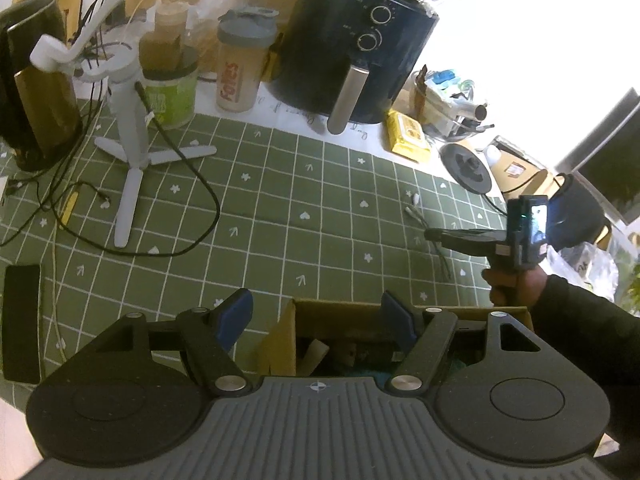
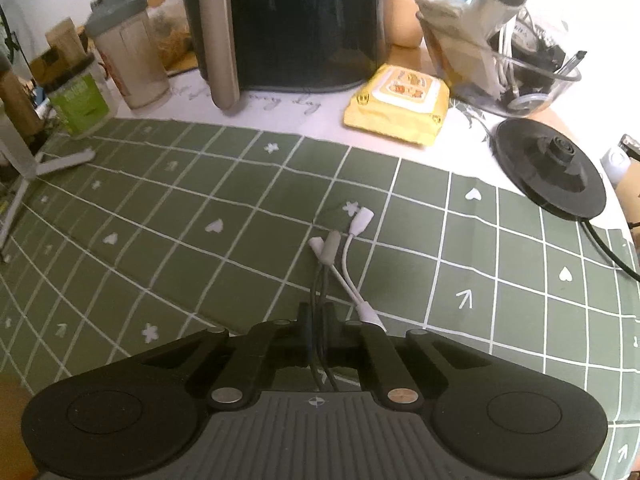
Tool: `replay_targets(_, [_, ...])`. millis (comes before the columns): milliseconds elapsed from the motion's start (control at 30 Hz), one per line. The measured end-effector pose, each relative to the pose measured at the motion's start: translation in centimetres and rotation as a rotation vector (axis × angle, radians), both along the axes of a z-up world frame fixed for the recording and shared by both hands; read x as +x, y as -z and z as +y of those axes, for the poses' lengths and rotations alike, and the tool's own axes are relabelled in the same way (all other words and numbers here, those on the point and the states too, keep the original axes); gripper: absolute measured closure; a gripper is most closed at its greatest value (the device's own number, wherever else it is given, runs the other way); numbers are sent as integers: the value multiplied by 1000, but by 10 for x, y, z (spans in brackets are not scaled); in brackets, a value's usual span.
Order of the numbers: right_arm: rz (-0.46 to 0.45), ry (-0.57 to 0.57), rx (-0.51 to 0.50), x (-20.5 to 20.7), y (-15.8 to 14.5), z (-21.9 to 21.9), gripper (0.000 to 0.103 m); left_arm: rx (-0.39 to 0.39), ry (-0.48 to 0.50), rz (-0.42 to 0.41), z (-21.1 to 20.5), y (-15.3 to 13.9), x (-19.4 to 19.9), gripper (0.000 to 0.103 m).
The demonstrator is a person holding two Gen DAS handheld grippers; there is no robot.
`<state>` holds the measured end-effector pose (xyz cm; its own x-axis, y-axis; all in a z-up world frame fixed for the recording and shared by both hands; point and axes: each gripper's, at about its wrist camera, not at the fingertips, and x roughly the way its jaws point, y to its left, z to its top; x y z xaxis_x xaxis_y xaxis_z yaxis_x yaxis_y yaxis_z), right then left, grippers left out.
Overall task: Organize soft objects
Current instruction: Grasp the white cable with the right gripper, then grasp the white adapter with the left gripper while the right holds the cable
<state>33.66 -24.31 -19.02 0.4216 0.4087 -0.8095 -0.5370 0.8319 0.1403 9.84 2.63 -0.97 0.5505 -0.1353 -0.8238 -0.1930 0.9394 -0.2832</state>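
Observation:
In the right wrist view my right gripper (image 2: 317, 314) is shut on a small bundle of cables (image 2: 334, 256), white and grey ends sticking out forward over the green checked mat (image 2: 200, 208). In the left wrist view the right gripper (image 1: 434, 236) shows at the right, held by a hand, with the cables (image 1: 416, 216) hanging from it above the mat. My left gripper (image 1: 316, 316) is open and empty, hovering over an open cardboard box (image 1: 292, 320) that holds several dark and tan items.
A black air fryer (image 1: 352, 40), shaker bottle (image 1: 240, 68), green tub (image 1: 170, 96), yellow wipes pack (image 2: 398, 104), kettle base (image 2: 550, 168) and a clear bowl of clutter (image 2: 504, 68) line the back. A white tripod (image 1: 128, 152), loose black cables (image 1: 192, 168) and a black kettle (image 1: 36, 80) stand left.

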Motion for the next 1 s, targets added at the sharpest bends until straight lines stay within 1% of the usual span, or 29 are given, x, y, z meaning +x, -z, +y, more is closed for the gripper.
replay_targets(300, [-72, 5, 97, -15, -31, -16, 96, 30, 29, -28, 4, -9, 8, 33])
replay_targets(433, [-82, 1, 122, -20, -42, -19, 96, 42, 53, -44, 4, -14, 11, 33])
replay_targets(833, [-116, 31, 180, -47, -75, -47, 96, 86, 176, -95, -1, -32, 32, 33])
replay_targets(1000, [-120, 58, 197, -60, -85, -62, 96, 105, 252, -120, -9, -38, 47, 33])
